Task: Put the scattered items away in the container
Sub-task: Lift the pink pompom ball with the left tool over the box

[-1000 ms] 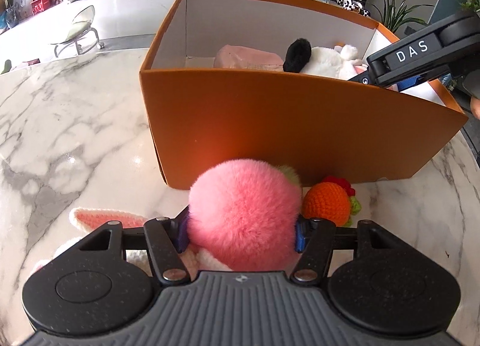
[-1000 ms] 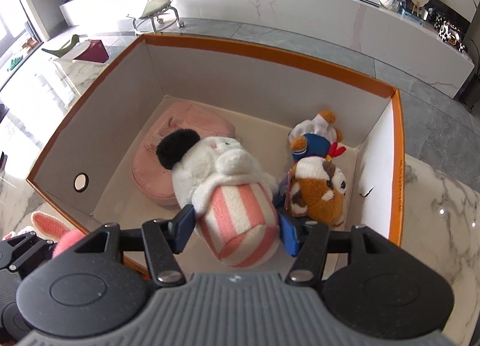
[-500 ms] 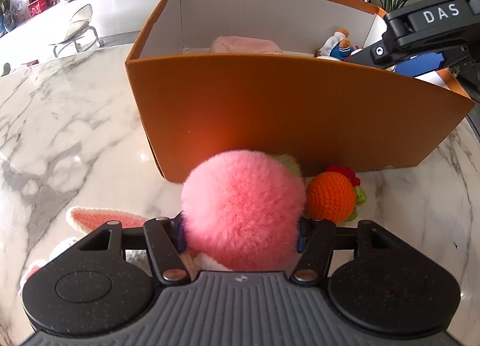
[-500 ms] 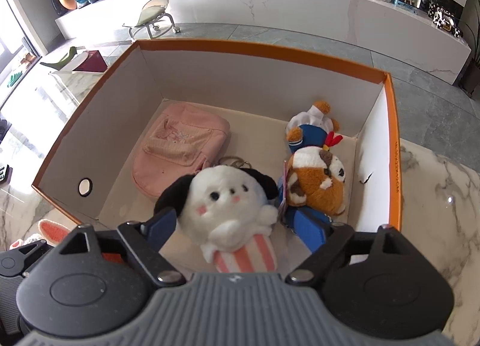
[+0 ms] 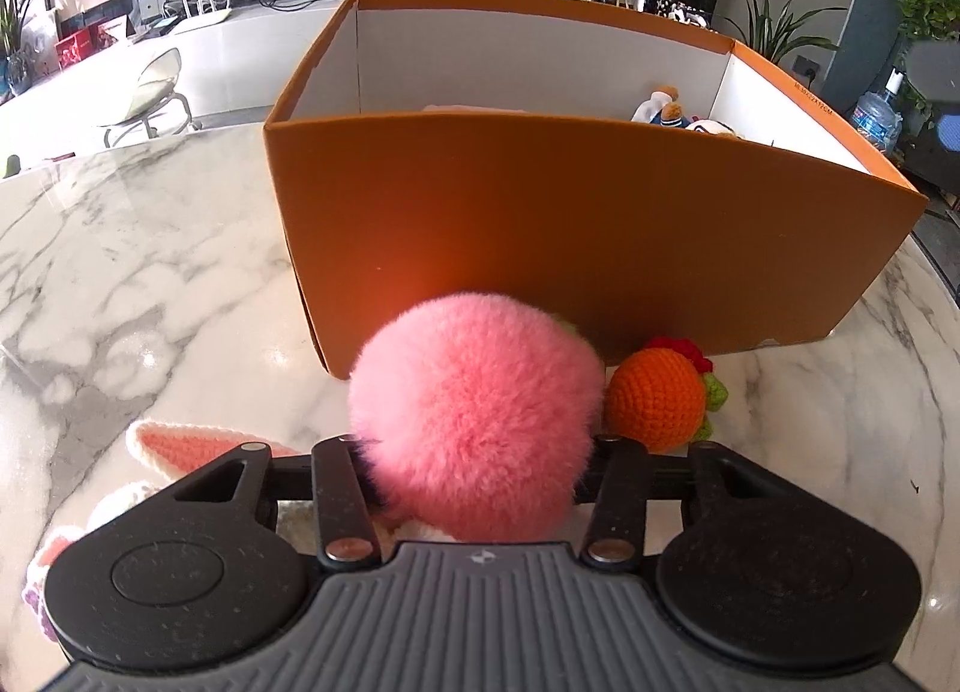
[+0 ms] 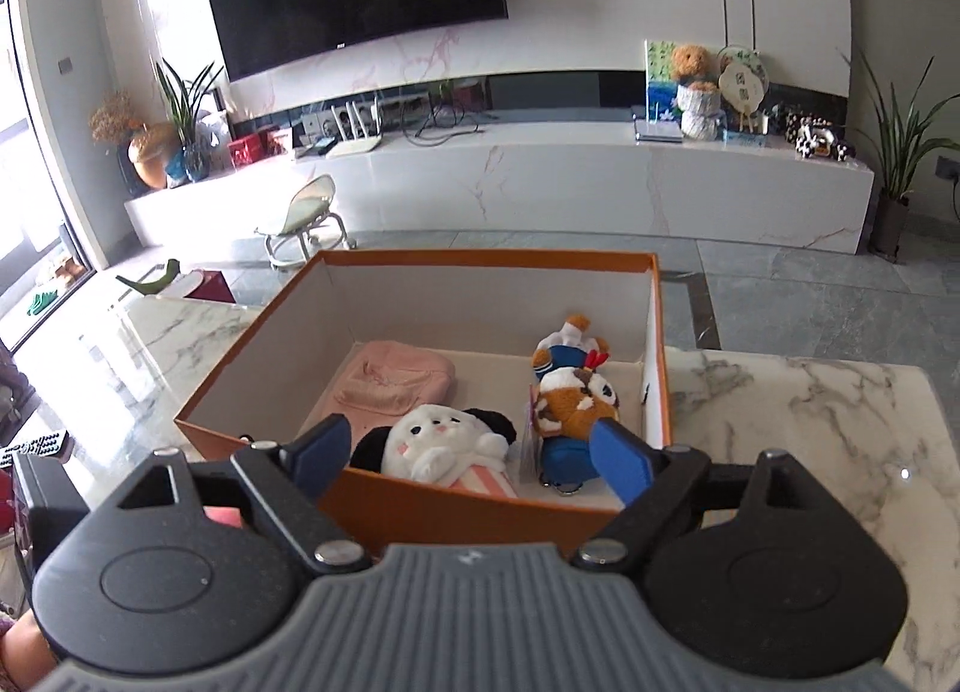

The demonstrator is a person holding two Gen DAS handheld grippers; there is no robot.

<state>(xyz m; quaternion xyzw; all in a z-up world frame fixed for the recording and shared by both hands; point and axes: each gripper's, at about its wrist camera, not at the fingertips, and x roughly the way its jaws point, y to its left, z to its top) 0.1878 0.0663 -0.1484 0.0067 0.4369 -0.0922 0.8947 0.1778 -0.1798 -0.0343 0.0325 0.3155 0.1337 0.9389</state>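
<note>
R gripper (image 6: 474, 458) had just let go: the white plush w/ black ears (image 6: 447, 446), clamped a sec earlier, lay inside the orange cardboard box (image 5: 600, 248) by its near wall, and the R jaws stood wide, nothing between them, pulled back above the box's near rim. One more item tidied, so that hand looked free for the next. Also in the box: a flat pink fabric pouch (image 6: 396, 383) and a brown-white plush (image 6: 576, 401), side by side w/ the new arrival. L gripper (image 5: 477, 452) was closing in on the round pink fluffy pompom (image 5: 474, 416), fur bulging between the jaws, just outside the box's near wall. Beside it, touching the box, a knobbly orange crochet ball (image 5: 657, 395). Smooth marble tabletop (image 5: 150, 272) under the box.
</note>
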